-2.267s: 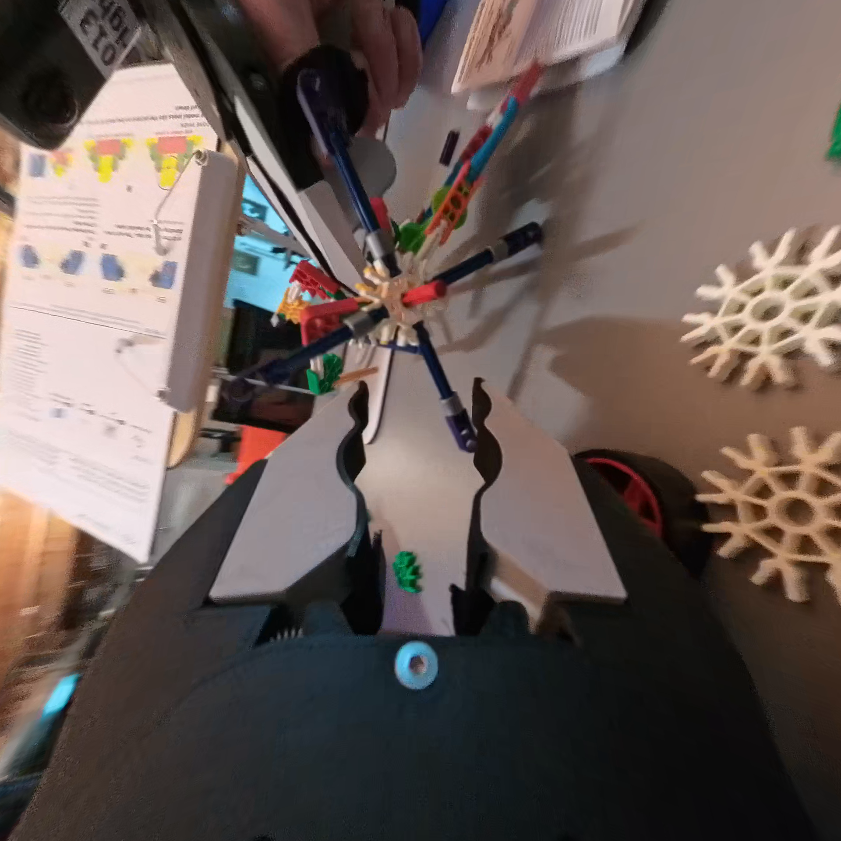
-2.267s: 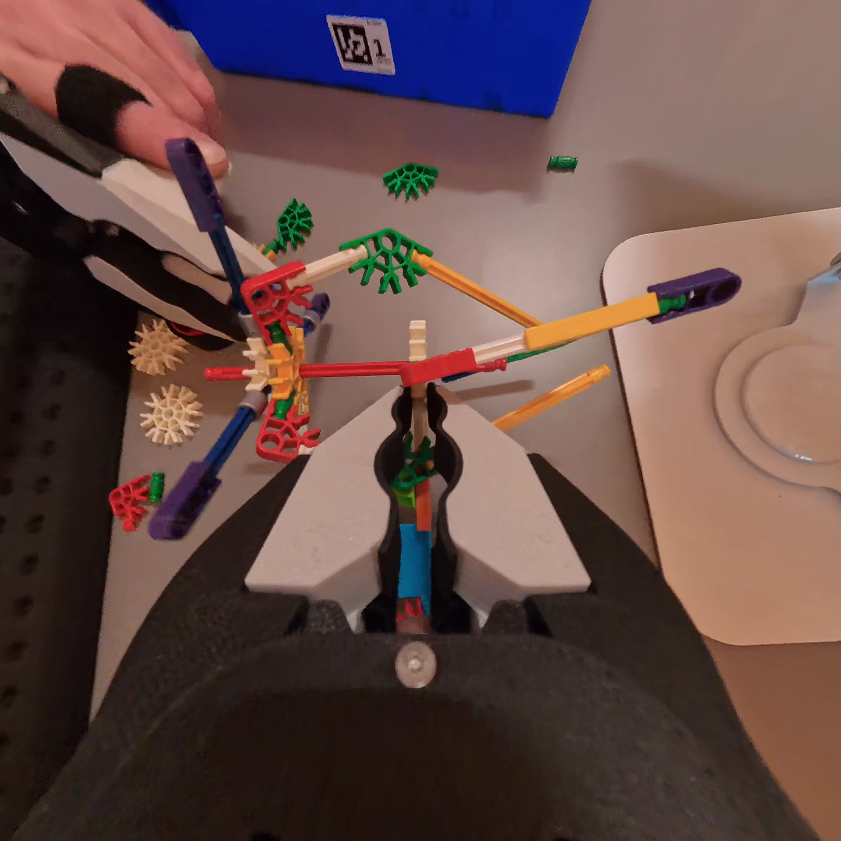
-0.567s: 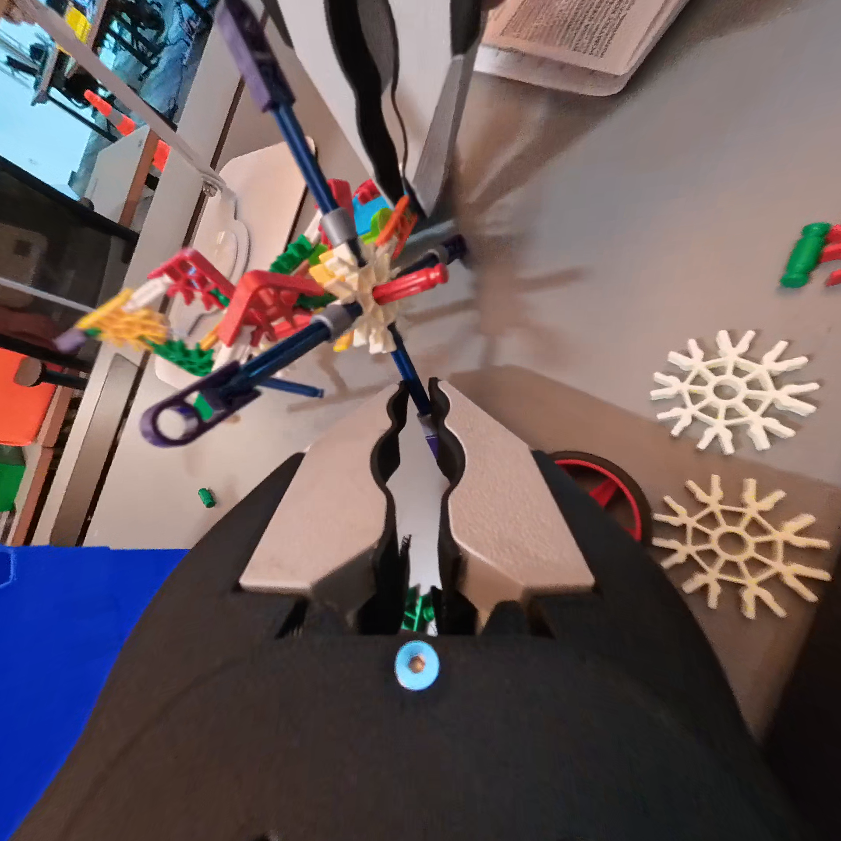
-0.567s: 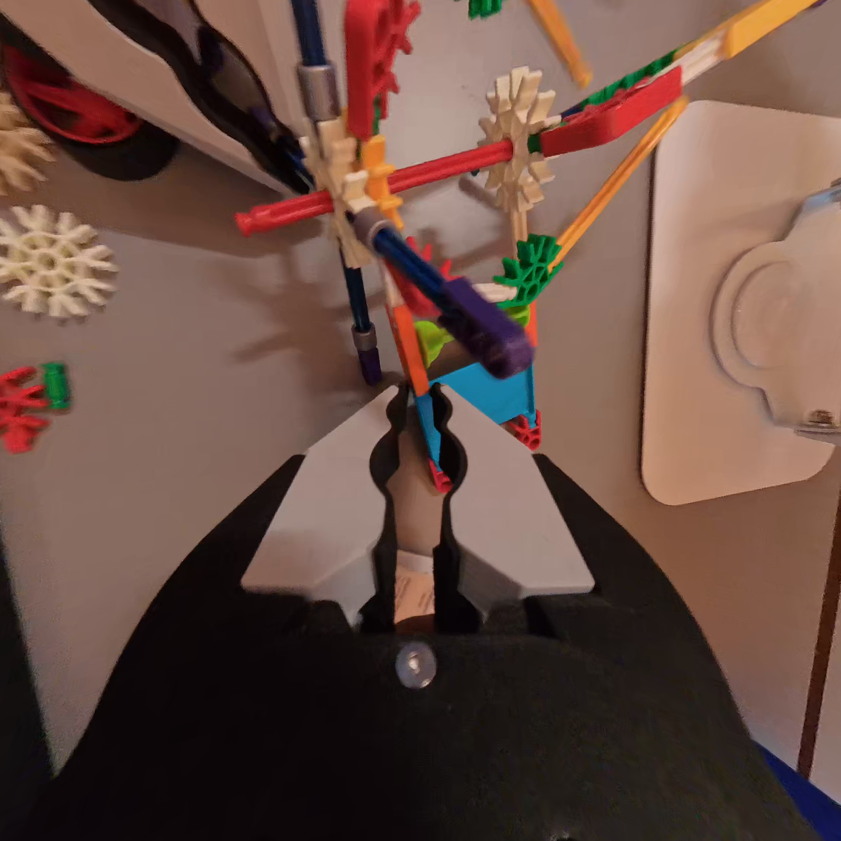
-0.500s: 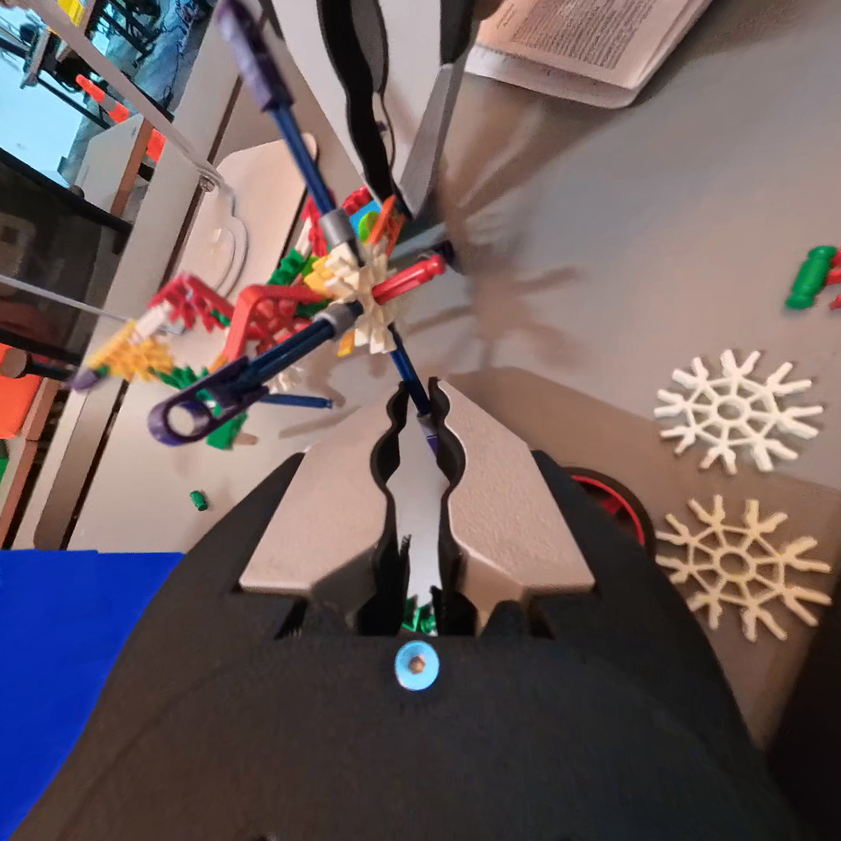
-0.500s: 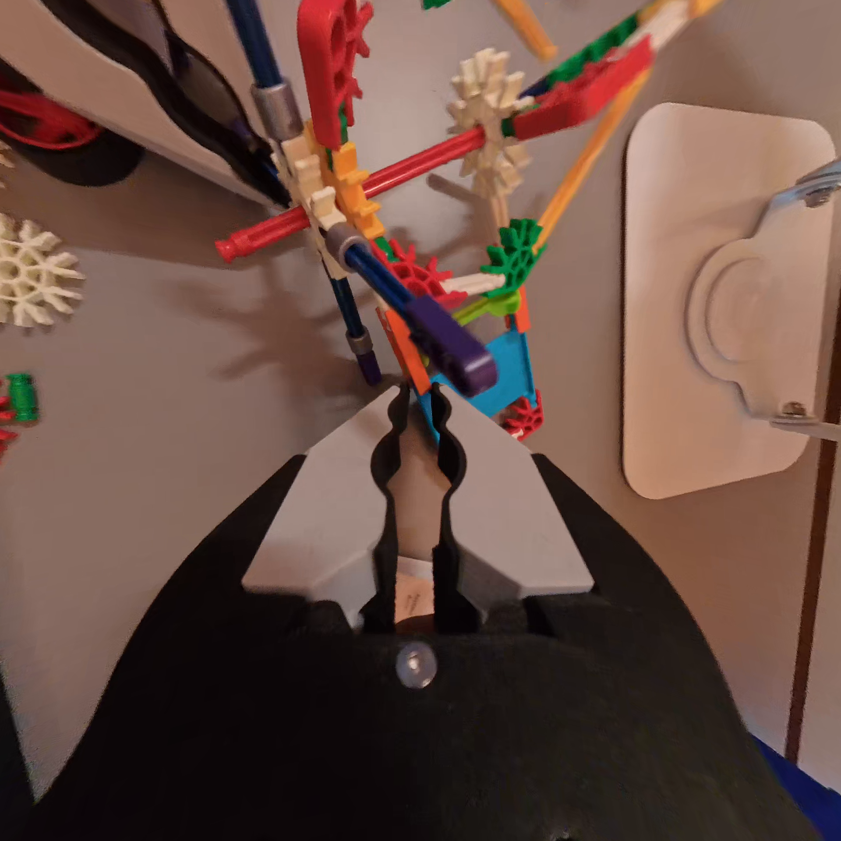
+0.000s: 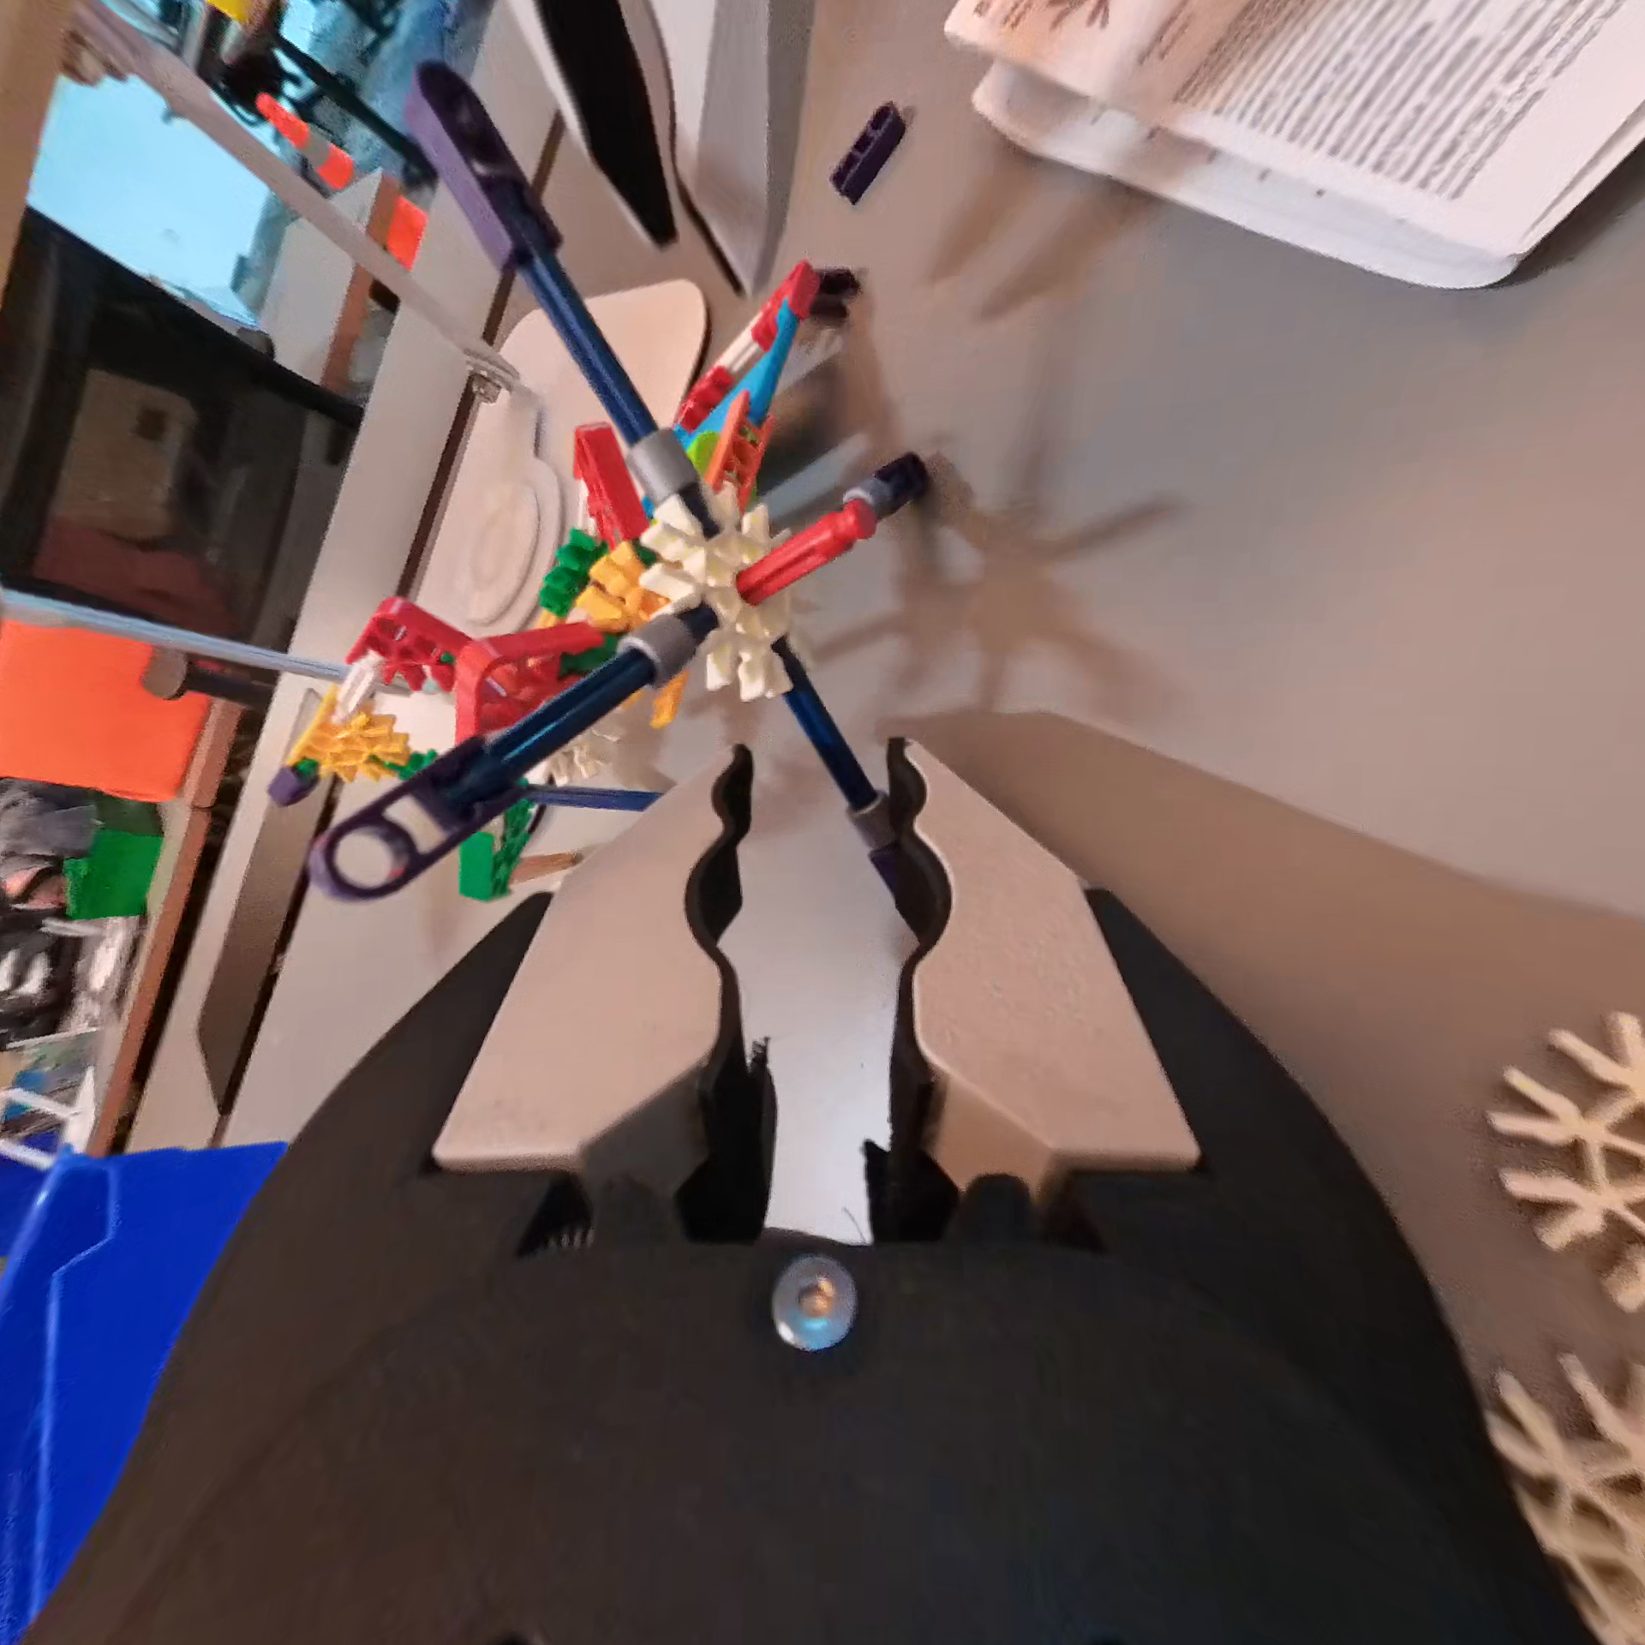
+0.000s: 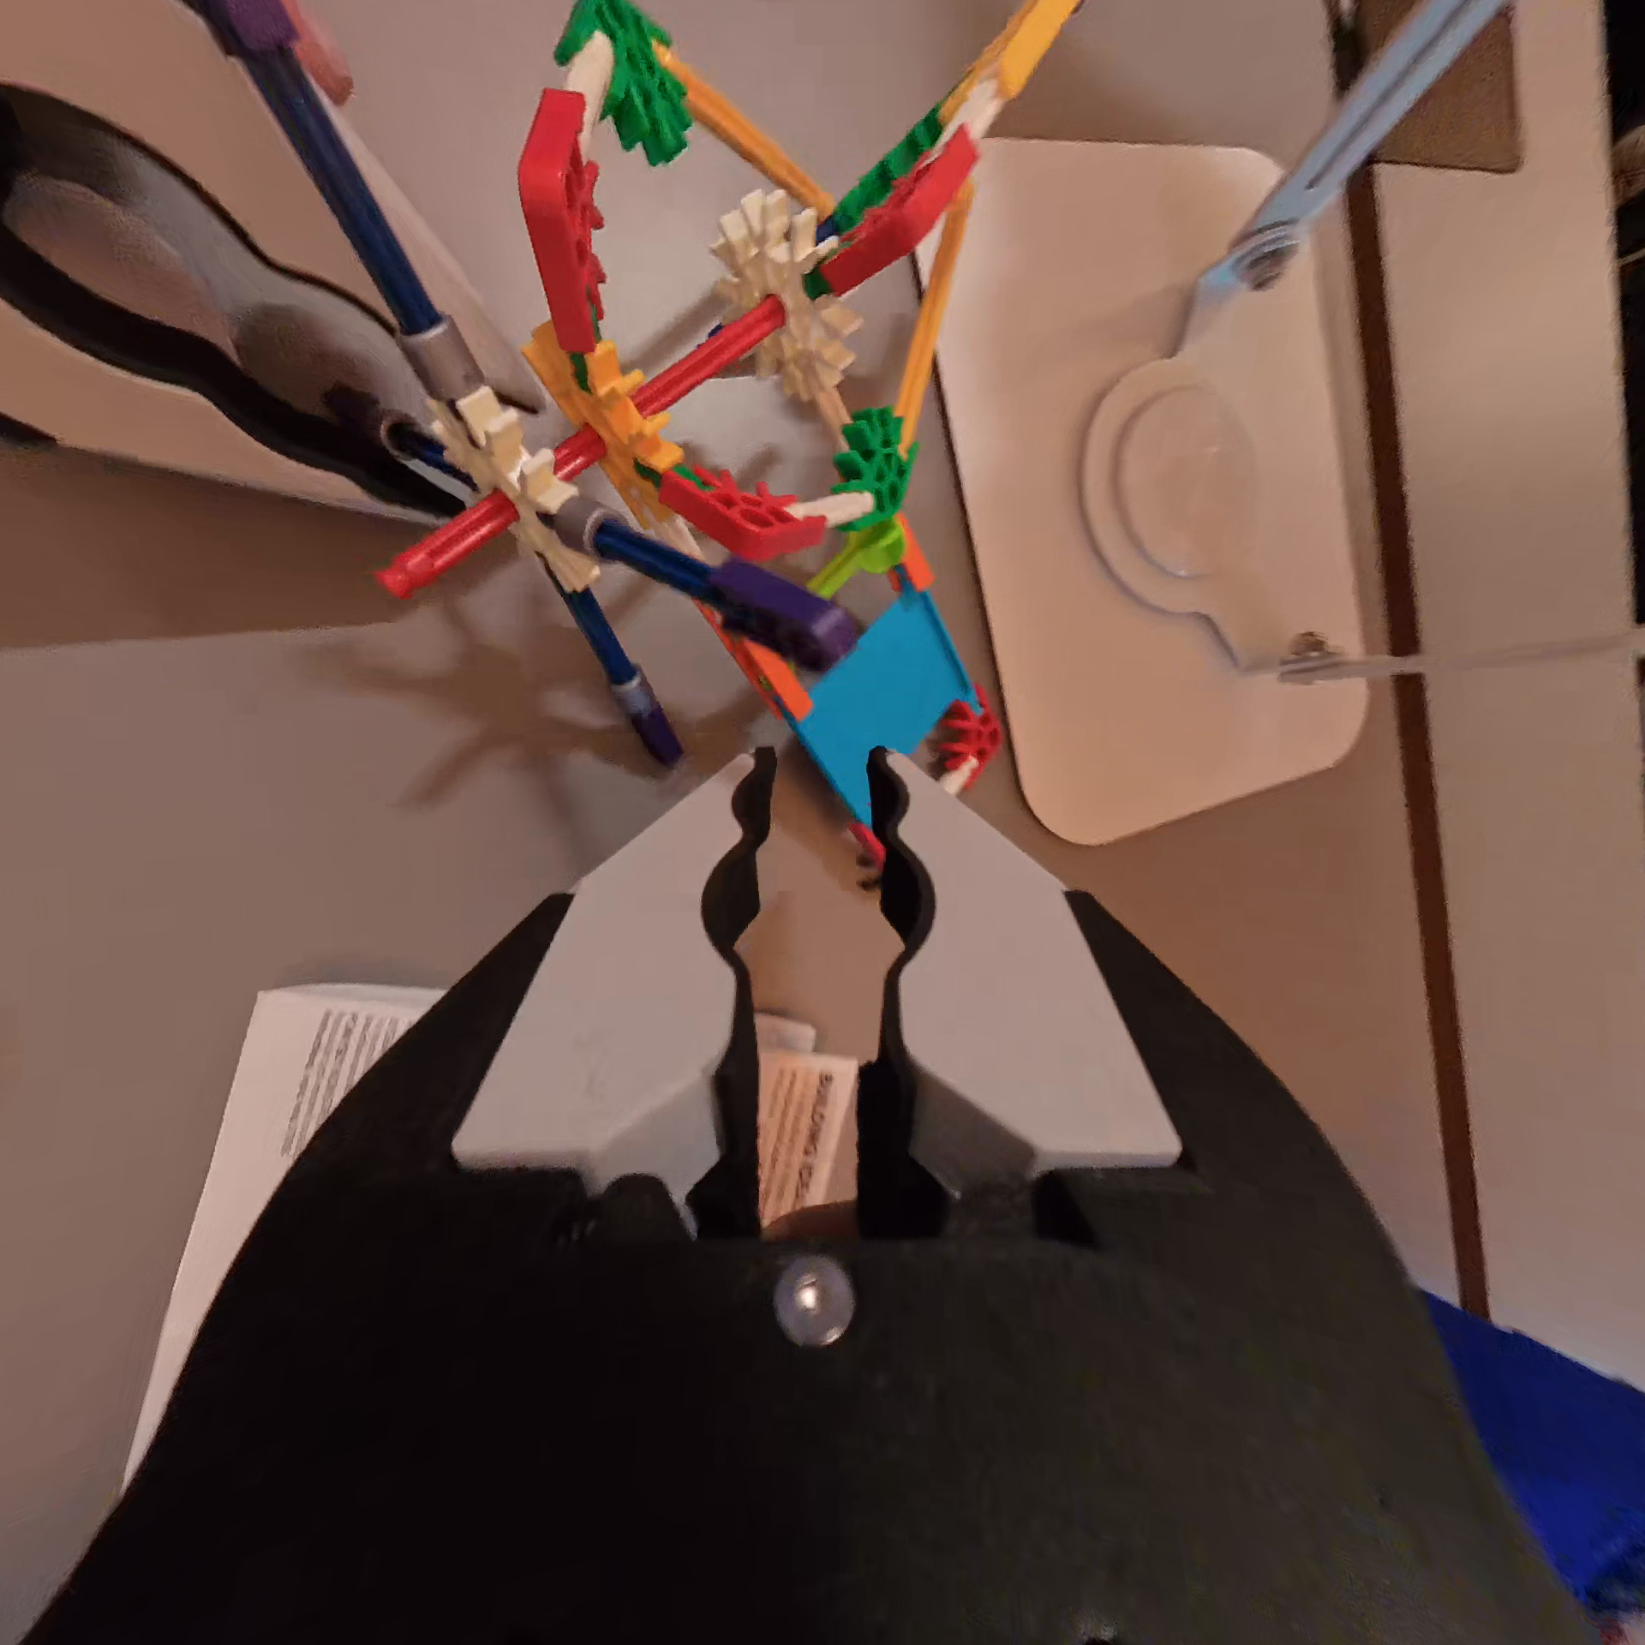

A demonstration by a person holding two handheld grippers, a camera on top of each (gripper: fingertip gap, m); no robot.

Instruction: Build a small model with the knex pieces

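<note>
- Our left claw stands open; a dark blue rod of the rod-and-connector model runs down between its fingers and lies against the right one, not pinched.
- Our right claw is open too, with the model's light blue panel just at its fingertips; we cannot tell whether the panel touches them.
- The model sits between the two claws over the grey tabletop; whether it rests there we cannot tell.
- We judge it light and stiff in each rod, but apt to pop apart at the snap joints, with its thin spokes easily snagged.
- The safest hold, we think, is a rod close to the cream snowflake hub, or the panel's edge.
- A printed booklet, two cream snowflake pieces and a blue bin lie nearby.
</note>
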